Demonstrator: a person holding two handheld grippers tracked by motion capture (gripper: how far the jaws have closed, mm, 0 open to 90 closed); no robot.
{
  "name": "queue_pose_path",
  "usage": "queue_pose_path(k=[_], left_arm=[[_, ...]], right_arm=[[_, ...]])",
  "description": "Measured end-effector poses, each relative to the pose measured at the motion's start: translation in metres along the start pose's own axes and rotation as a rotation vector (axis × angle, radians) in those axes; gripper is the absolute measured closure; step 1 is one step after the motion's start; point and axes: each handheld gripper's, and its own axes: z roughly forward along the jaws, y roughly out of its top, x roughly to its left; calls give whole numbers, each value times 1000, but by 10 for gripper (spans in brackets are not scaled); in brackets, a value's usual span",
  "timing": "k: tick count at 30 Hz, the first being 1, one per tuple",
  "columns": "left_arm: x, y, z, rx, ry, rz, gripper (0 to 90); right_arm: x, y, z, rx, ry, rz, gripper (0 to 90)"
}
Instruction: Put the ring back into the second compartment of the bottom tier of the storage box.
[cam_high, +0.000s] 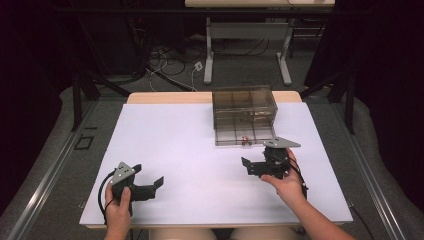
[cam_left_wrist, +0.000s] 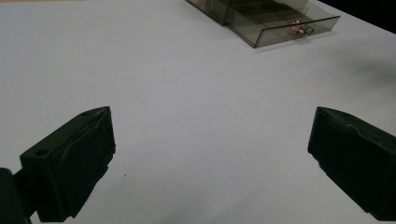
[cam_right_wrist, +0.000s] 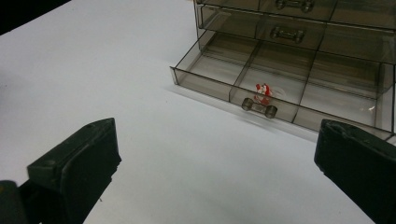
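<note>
While my right tongs (cam_high: 254, 167) gape empty near the pulled-out drawer (cam_high: 244, 135) holding a small red-and-white item (cam_right_wrist: 263, 92), my left tongs (cam_high: 150, 181) gape near the bench's (cam_high: 190, 150) front-left corner.

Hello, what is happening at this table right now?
A person sits at a white table with a two-jaw gripper in each hand. A smoky clear drawer box stands at the far side, its bottom drawer pulled out, with a small red and white object in the middle front compartment. The right gripper hovers just in front of the drawer, jaws open and empty. The left gripper waits near the table's front edge, also open and empty.
</note>
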Motion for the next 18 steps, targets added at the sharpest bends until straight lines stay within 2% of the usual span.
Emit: queue_pose_path(k=[7,14,18], left_arm=[[0,0,0,-7,1,-15,8],[0,0,0,-5,1,-11,8],[0,0,0,-4,4,-12,8]], right_arm=[[-5,-14,-7,-26,-41,-10,0],[-12,-28,-15,-25,-31,21,0],[-15,-37,-18,-39,-30,8,0]])
